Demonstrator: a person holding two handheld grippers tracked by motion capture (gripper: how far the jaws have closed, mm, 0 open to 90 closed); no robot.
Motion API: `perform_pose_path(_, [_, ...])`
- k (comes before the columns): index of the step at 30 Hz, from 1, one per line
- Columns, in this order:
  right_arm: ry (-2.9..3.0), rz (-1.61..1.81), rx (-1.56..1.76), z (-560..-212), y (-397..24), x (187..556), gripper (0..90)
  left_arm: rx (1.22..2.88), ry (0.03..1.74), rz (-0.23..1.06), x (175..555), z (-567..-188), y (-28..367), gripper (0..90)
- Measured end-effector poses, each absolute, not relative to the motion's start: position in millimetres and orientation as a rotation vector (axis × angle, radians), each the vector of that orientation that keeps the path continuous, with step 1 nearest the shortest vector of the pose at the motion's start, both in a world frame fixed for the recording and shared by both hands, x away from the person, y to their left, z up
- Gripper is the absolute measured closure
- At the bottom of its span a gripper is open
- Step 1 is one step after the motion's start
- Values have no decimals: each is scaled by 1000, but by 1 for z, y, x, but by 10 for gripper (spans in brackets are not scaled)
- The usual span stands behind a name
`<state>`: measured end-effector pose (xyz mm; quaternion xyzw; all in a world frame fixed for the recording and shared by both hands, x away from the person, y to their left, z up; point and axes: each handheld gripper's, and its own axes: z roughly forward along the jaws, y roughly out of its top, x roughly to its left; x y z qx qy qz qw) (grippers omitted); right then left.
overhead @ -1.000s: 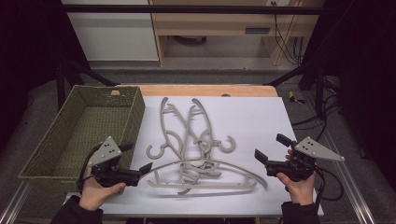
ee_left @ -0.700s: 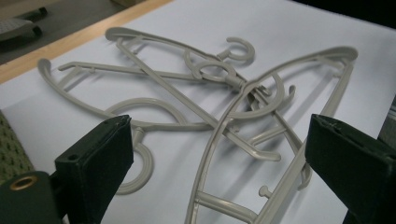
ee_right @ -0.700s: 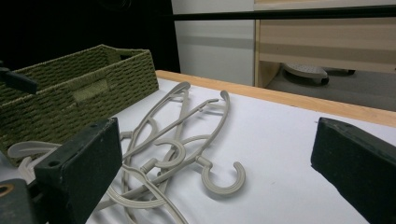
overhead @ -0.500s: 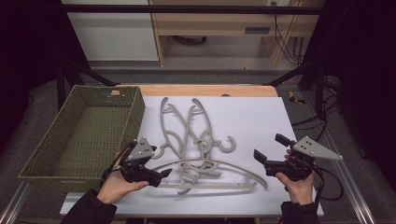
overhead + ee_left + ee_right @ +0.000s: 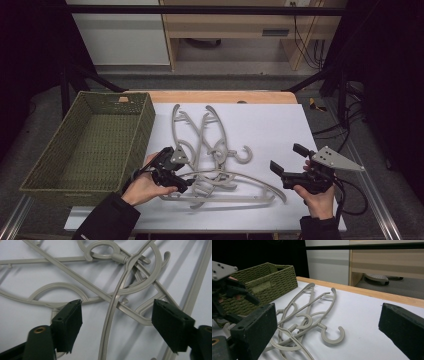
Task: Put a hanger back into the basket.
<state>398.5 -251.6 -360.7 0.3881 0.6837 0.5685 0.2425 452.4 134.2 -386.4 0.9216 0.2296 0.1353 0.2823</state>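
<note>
Since the earlier frames, the left gripper (image 5: 181, 182) has moved from the front-left corner of the table (image 5: 280, 125), near the basket (image 5: 90, 150), to the right and onto the pile of hangers (image 5: 210, 150). The right gripper (image 5: 286, 162) is in the same place as before, at the front-right of the table.

In the high view, the left gripper now lies over the left end of the nearest hanger (image 5: 235, 182), the one with the long curved arm that lies crosswise at the front of the pile. Its jaws have just been closing, but they are not closed yet. In the left gripper view, the two black pads stand apart, and the curved arm of the hanger (image 5: 110, 322) passes between them without touching either pad. Other hangers cross under it, and a round hook (image 5: 101, 250) is seen farther up.

The right gripper is held in the person's right hand (image 5: 316, 197), well apart from the hangers. In the right gripper view its jaws are wide, with nothing between them, and they look toward the pile and the green woven basket (image 5: 262, 282) behind it.

The hangers are grey plastic and lie tangled on the white table surface, just beside the basket.
</note>
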Motion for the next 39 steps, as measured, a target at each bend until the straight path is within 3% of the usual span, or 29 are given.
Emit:
perform_pose_path(14, [1874,1550,1062,-362,-251,400,22,2582,640,339,472,-409,124,506])
perform_pose_path(25, [1876,1550,1070,-362,-250,400,21,2648,611,323,479,-419,121,595])
perform_pose_path(30, [1877,1551,1064,-362,-251,400,21,2688,594,333,479,-422,118,684])
perform_pose_path(31, [1877,1551,1064,-362,-251,400,21,2689,587,332,479,-423,118,734])
perform_pose_path(39, [1874,1553,1069,-363,-250,400,21,2707,514,315,474,-422,117,811])
